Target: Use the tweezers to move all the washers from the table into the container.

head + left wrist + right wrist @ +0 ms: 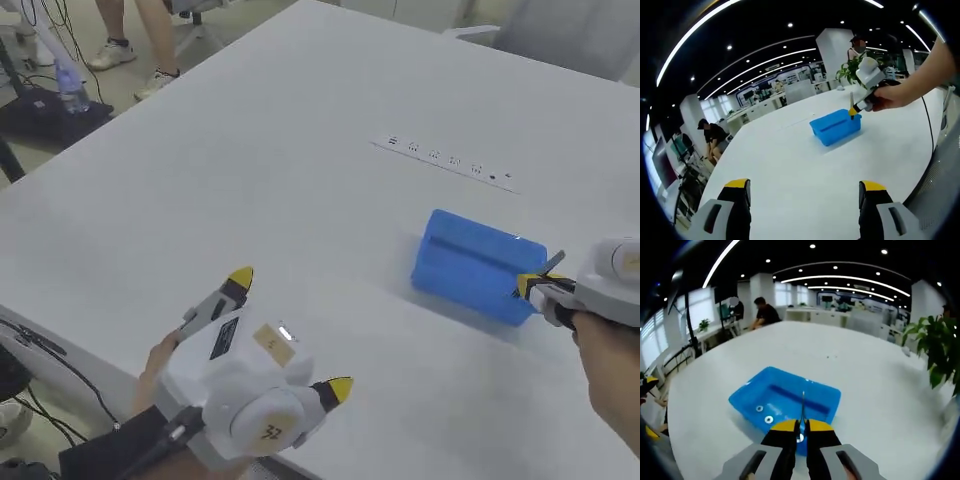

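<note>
Head view: a white bench (250, 180) carries a blue container (478, 265) on its right side. The left claw (290, 332) hangs low over the near left edge of the bench, well apart from the container. Its two yellow-tipped jaws are spread wide with nothing between them. At the right edge, a hand (610, 365) brings the right claw (528, 285) up to the near right end of the container.

In the right gripper view the right claw (801, 426) has its jaws pressed close together, clamped on the tweezers (802, 405). Their thin tips reach forward over the inside of the container (785, 395). Two washers (769, 419) lie on the container floor, toward its near left part. A pale speck sits right at the jaws, too blurred to name.

Far across the bench, beyond the container, a short row of small pieces (452, 160) lies in a line, too small to tell what they are.

The left gripper view shows the left claw (805, 187) open over bare bench, with the container (836, 127) far ahead. The right claw (854, 111) is at the container's right end.
</note>
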A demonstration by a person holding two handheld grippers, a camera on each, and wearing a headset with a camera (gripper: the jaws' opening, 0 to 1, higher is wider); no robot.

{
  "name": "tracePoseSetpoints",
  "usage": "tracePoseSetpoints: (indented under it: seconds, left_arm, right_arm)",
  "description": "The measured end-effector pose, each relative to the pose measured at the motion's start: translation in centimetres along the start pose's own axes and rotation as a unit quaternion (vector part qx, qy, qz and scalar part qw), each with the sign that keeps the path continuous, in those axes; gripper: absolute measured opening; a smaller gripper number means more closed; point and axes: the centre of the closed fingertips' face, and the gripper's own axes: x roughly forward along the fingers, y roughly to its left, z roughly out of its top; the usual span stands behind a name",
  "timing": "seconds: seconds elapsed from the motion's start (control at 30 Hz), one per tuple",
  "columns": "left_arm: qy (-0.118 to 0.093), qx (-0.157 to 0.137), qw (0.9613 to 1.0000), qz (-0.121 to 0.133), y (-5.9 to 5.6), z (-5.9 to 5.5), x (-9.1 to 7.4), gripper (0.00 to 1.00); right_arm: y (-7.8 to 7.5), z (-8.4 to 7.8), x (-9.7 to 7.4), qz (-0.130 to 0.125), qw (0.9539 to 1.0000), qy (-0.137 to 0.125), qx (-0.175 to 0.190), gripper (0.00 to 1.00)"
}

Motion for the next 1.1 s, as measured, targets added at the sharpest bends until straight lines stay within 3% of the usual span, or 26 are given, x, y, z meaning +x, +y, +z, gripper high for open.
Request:
tracePoseSetpoints:
  seconds: [0.17,0.37,0.5,0.57,0.63,0.7,0.77,0.87,0.93,1.0,1.03,1.07,1.1]
  left_arm:
    - [0.001,0.000,1.0000,0.000,0.0,0.0,0.0,0.91]
    - [0.000,0.000,1.0000,0.000,0.0,0.0,0.0,0.91]
    - [0.000,0.000,1.0000,-0.001,0.0,0.0,0.0,0.91]
    - [0.000,0.001,1.0000,-0.003,-0.1,0.1,0.0,0.92]
    - [0.000,0.003,1.0000,-0.005,-0.2,0.1,0.0,0.92]
    - [-0.002,0.003,1.0000,-0.007,-0.3,0.1,0.0,0.92]
    - [-0.004,0.003,1.0000,-0.009,-0.3,0.2,0.0,0.92]
    - [-0.005,0.004,0.9999,-0.010,-0.4,0.3,-0.1,0.92]
    - [-0.005,0.004,0.9999,-0.013,-0.5,0.3,-0.1,0.93]
    - [-0.008,0.006,0.9999,-0.014,-0.6,0.4,-0.1,0.93]
    - [-0.010,0.006,0.9998,-0.014,-0.6,0.5,-0.1,0.93]
    - [-0.010,0.006,0.9998,-0.014,-0.6,0.5,-0.2,0.93]
    - [-0.011,0.006,0.9998,-0.014,-0.6,0.5,-0.2,0.93]
  right_arm:
    - [-0.3,-0.6,0.4,-0.006,0.9999,0.014,-0.005,0.03]
    - [-0.2,-0.2,0.2,-0.005,0.9998,0.015,-0.013,0.03]
    - [-0.2,1.8,-1.6,-0.006,0.9997,-0.021,-0.004,0.03]
    - [0.3,3.1,-2.7,0.002,0.9986,-0.047,-0.022,0.03]
    - [2.3,4.0,-4.6,0.036,0.9964,-0.057,-0.051,0.02]
    - [4.1,4.0,-5.7,0.061,0.9911,-0.053,-0.106,0.02]
    - [5.6,3.5,-6.8,0.082,0.9793,-0.045,-0.179,0.01]
    - [7.3,2.3,-7.8,0.111,0.9654,-0.019,-0.235,0.01]
    - [8.5,0.8,-8.1,0.139,0.9550,0.012,-0.262,0.02]
    - [9.0,-0.7,-8.3,0.146,0.9434,0.044,-0.295,0.02]
    - [9.3,-1.7,-8.3,0.155,0.9328,0.064,-0.319,0.02]
    - [9.5,-2.5,-8.3,0.164,0.9288,0.081,-0.322,0.02]
    - [9.8,-3.4,-8.3,0.172,0.9217,0.098,-0.334,0.02]
